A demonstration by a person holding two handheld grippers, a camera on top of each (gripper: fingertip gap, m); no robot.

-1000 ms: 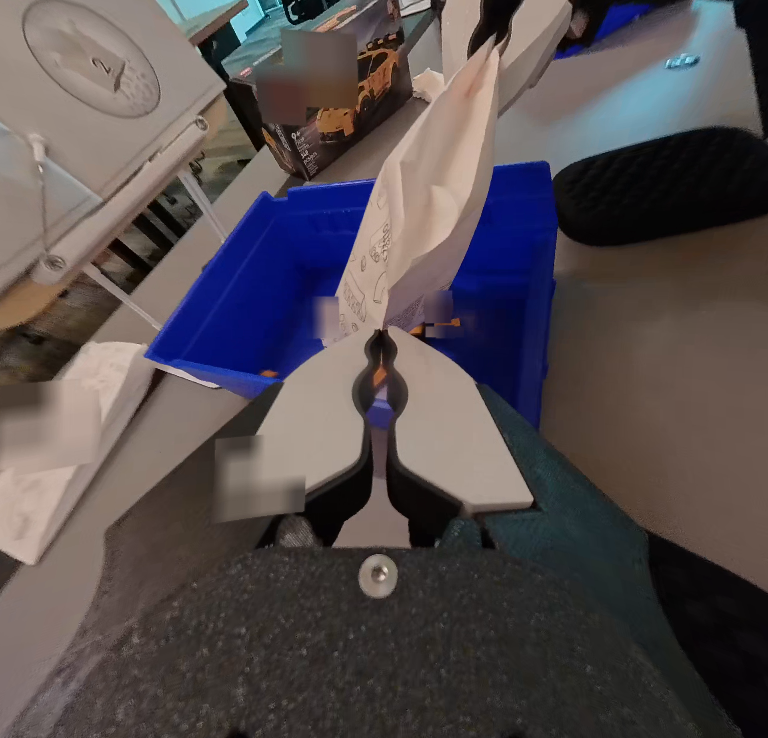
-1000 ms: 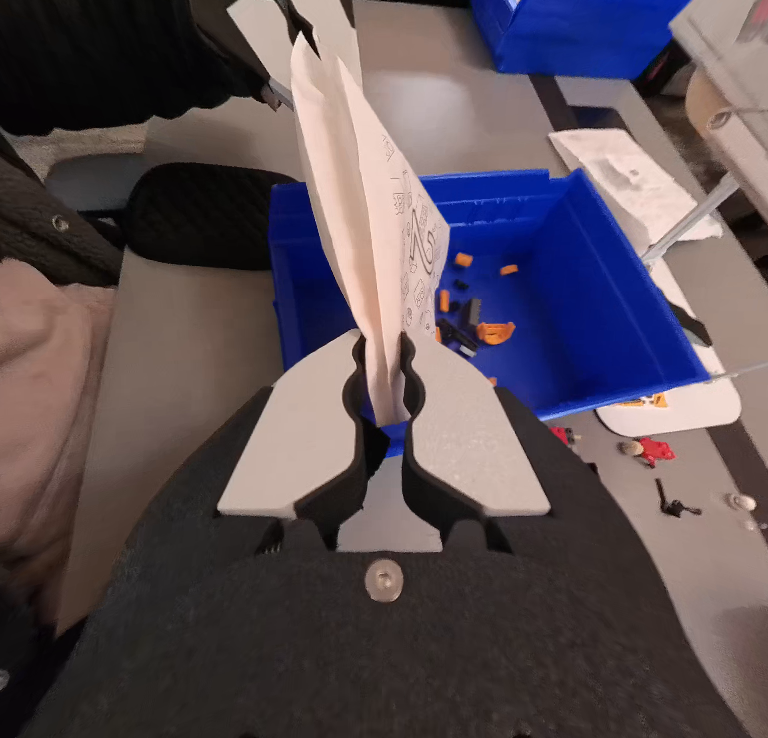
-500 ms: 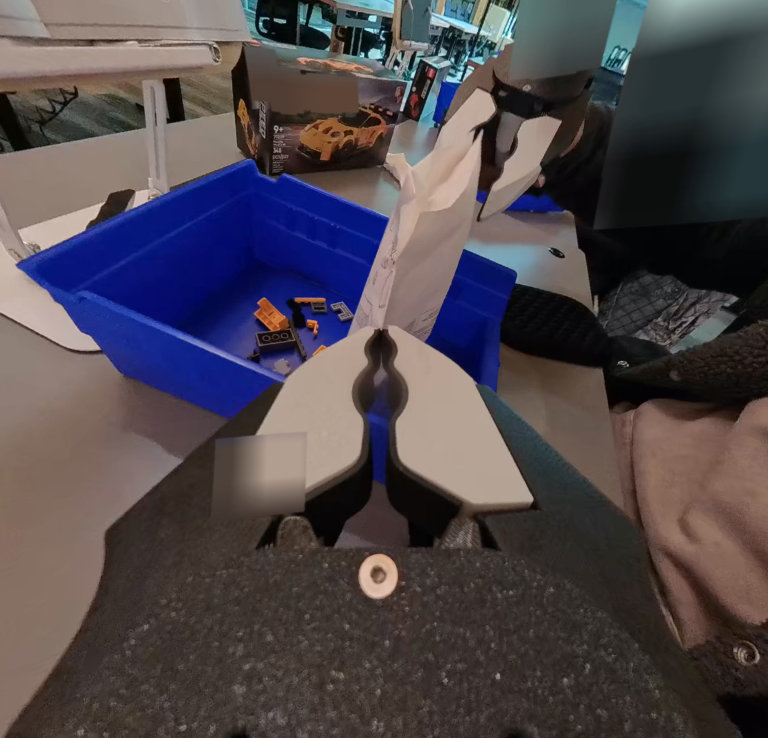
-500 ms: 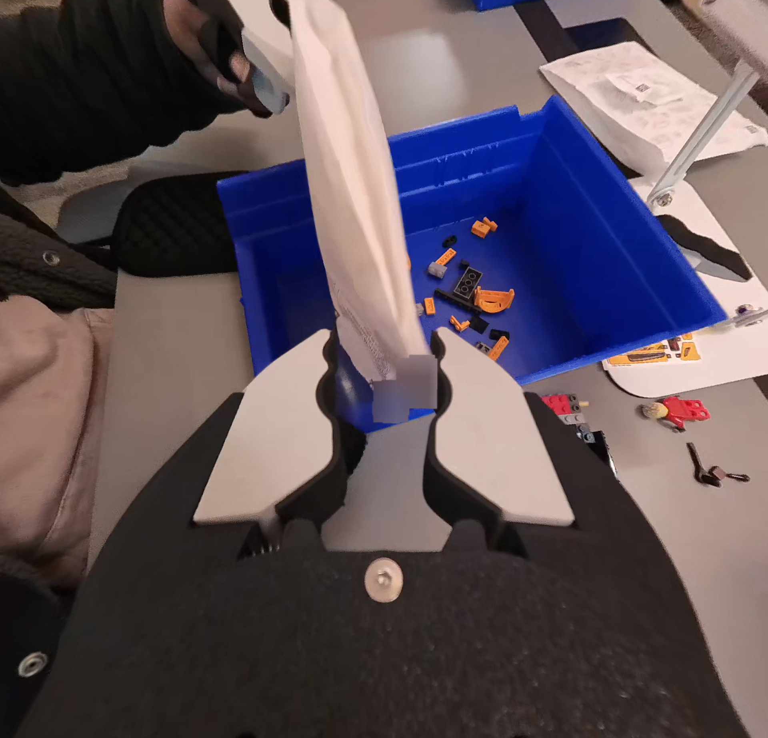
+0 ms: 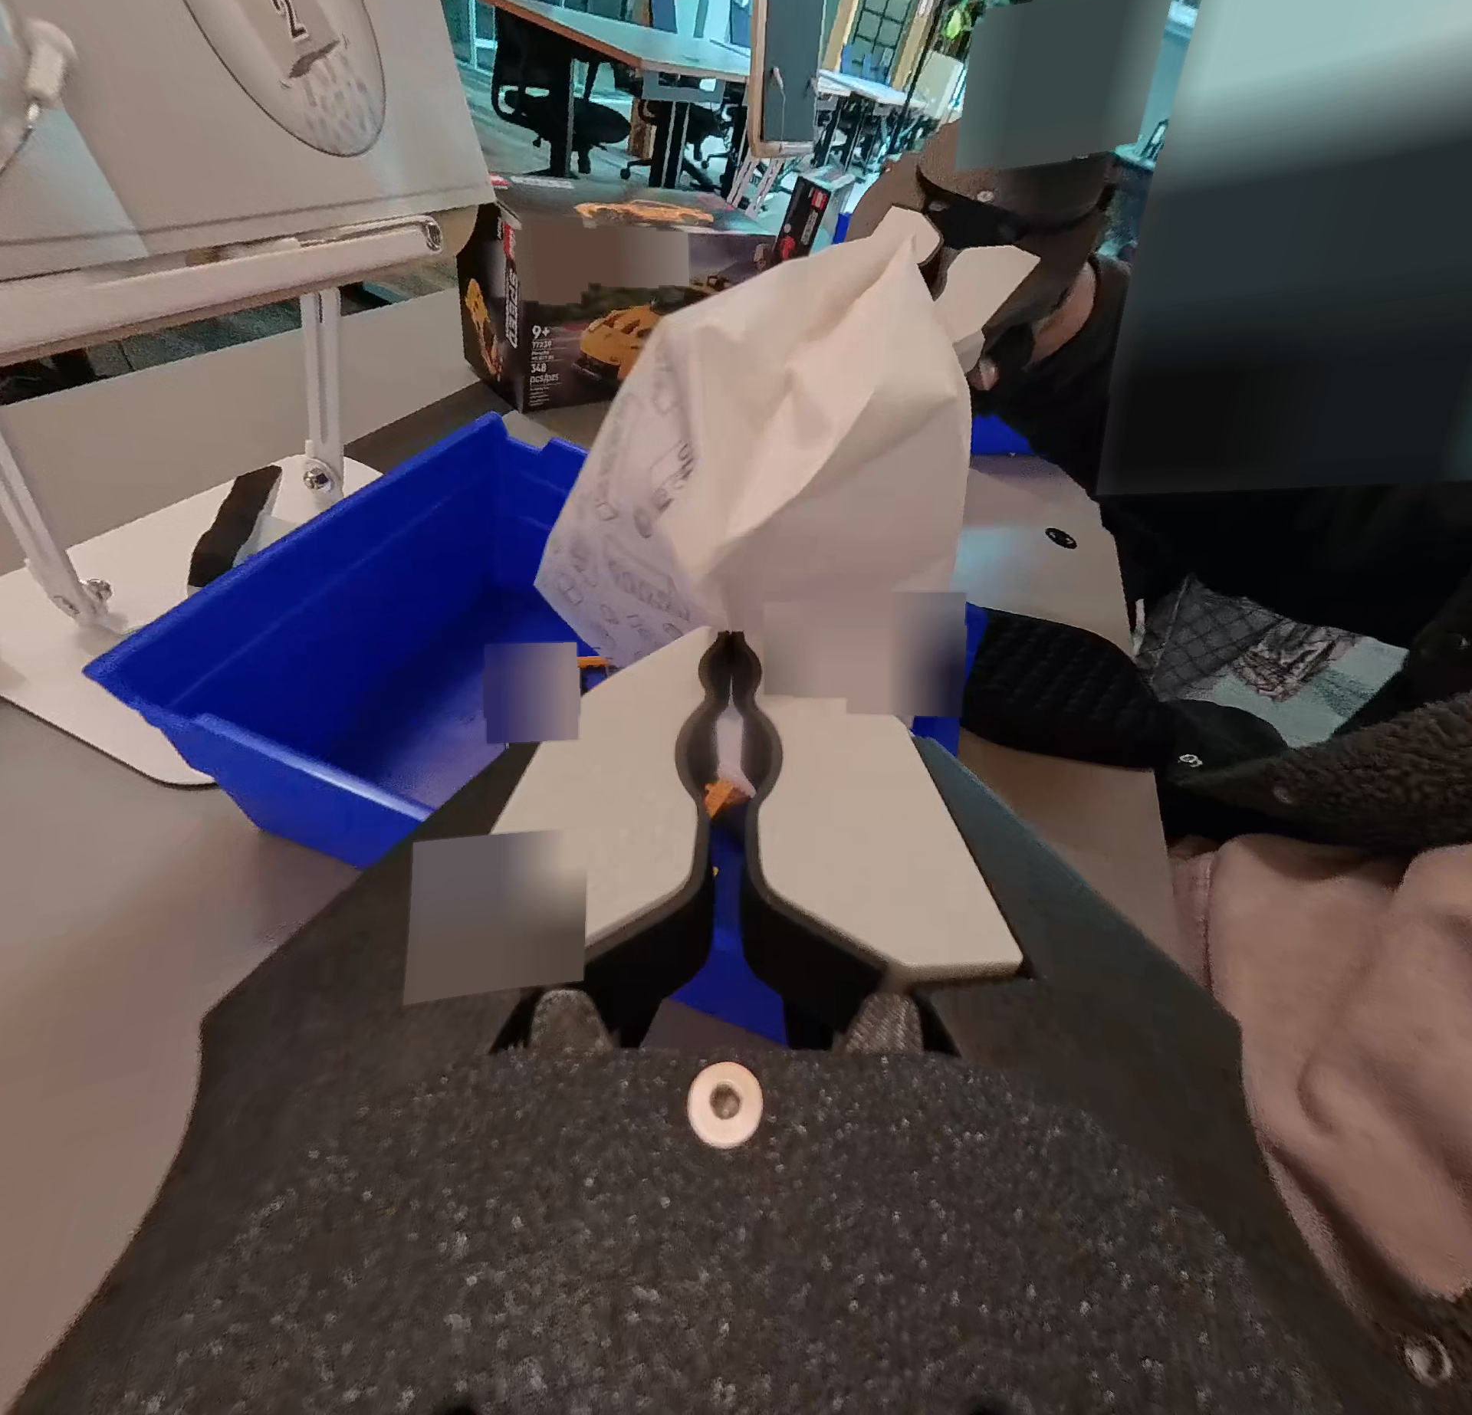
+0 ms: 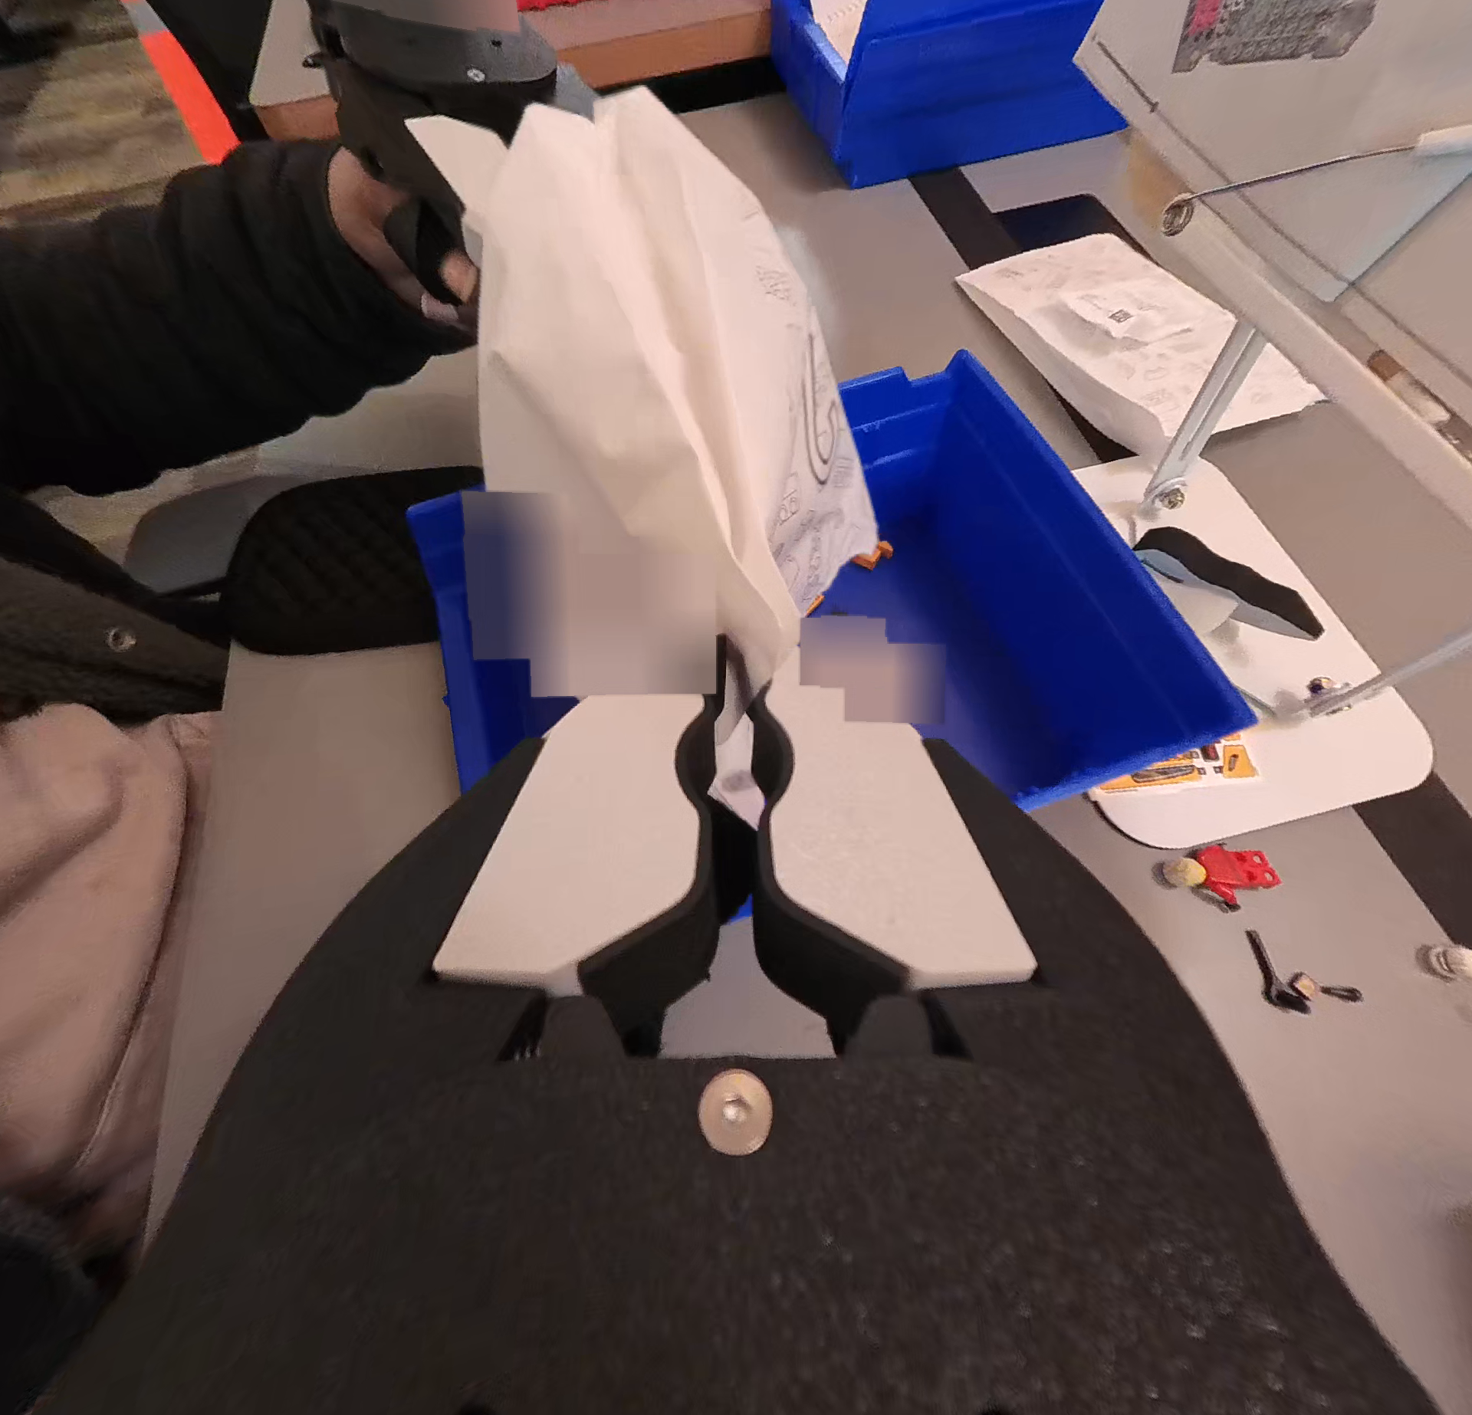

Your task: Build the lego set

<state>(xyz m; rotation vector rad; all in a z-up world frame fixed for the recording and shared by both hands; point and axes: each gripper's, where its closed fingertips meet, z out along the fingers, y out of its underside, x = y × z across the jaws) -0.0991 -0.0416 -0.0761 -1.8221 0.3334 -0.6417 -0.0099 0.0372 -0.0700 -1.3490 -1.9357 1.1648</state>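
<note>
Open-plan office. Bkgd: rows of long desks [image 5: 629,47] w/ black office chairs [image 5: 557,102], glass partitions, carpet. Near bench: grey tabletop [image 6: 1314,1122] set up as build stn w/ blue parts bins [image 6: 1059,580], lego box [image 5: 573,325], white doc stand [image 5: 223,102].

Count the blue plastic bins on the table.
2. One open blue plastic bin sits right under the white paper bag that both claws pinch. A second blue bin stands at the table's far end, holding white paper. Others may lie outside both views.
</note>
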